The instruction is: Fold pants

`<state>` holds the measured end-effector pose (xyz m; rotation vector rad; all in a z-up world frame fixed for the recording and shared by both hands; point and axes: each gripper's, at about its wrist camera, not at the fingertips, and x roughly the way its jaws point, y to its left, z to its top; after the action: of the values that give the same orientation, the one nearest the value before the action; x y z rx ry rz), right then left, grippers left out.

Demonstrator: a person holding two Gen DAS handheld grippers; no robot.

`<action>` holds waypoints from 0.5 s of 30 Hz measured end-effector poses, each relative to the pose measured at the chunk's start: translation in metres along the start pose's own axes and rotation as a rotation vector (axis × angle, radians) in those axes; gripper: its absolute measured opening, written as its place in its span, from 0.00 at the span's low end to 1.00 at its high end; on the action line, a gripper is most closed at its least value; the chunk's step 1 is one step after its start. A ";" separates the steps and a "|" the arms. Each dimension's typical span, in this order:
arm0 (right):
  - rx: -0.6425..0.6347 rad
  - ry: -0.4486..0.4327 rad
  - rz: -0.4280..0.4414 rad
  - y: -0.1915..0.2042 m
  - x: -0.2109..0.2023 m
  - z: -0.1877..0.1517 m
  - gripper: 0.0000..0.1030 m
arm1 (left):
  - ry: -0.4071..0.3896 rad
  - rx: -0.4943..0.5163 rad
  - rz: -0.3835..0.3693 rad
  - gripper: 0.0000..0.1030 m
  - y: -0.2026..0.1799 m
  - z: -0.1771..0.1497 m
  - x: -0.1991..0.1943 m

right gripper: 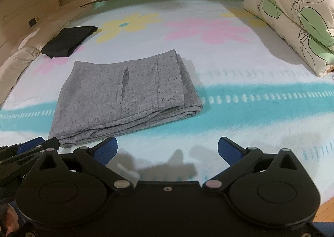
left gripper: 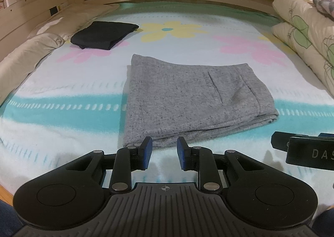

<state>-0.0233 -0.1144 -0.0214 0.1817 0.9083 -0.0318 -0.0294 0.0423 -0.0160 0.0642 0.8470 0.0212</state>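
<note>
the bed (left gripper: 62, 116), spread with a white blanket banded in teal and printed with pink and yellow flowers, carries a stack of folded floral quilts (right gripper: 292, 18) along its right side and a folded black garment (left gripper: 102, 35) toward the far left. the grey pants (left gripper: 187, 101) lie folded into a flat rectangle near the middle of the blanket, pocket slit facing up, their near edge just ahead of the left gripper (left gripper: 164, 152) and ahead and to the left of the right gripper (right gripper: 167, 151). both grippers hover over the blanket with nothing between their blue pads (left gripper: 147, 150), the left one parted a little and the right one spread wide.
</note>
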 end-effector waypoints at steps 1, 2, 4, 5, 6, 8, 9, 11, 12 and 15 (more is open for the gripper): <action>0.000 0.001 0.000 0.000 0.000 0.000 0.99 | 0.000 -0.001 -0.001 0.24 0.000 0.000 0.000; 0.001 0.002 0.000 -0.001 0.001 0.000 0.99 | -0.001 -0.002 -0.001 0.24 0.001 0.000 0.000; 0.002 0.004 -0.002 -0.001 0.001 0.000 0.99 | -0.003 0.000 0.001 0.24 0.002 0.001 0.000; -0.001 0.005 -0.003 -0.002 0.002 0.000 0.99 | -0.003 -0.001 0.001 0.24 0.003 0.000 0.001; -0.001 0.005 -0.006 -0.002 0.002 -0.001 0.99 | -0.001 -0.001 0.001 0.24 0.004 0.000 0.001; -0.001 0.008 -0.010 -0.003 0.003 -0.002 0.99 | 0.004 -0.006 0.003 0.24 0.005 0.000 0.002; 0.000 0.010 -0.011 -0.004 0.003 -0.002 0.99 | 0.006 -0.007 0.002 0.24 0.006 0.000 0.002; 0.002 0.014 -0.013 -0.006 0.004 -0.002 0.99 | 0.007 -0.010 -0.001 0.24 0.007 0.001 0.003; 0.004 0.014 -0.015 -0.006 0.004 -0.002 0.99 | 0.006 -0.010 -0.002 0.24 0.007 0.001 0.003; 0.004 0.016 -0.016 -0.007 0.004 -0.002 0.99 | 0.004 -0.006 -0.002 0.24 0.006 0.001 0.002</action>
<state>-0.0232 -0.1207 -0.0274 0.1788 0.9261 -0.0467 -0.0270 0.0479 -0.0164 0.0576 0.8509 0.0218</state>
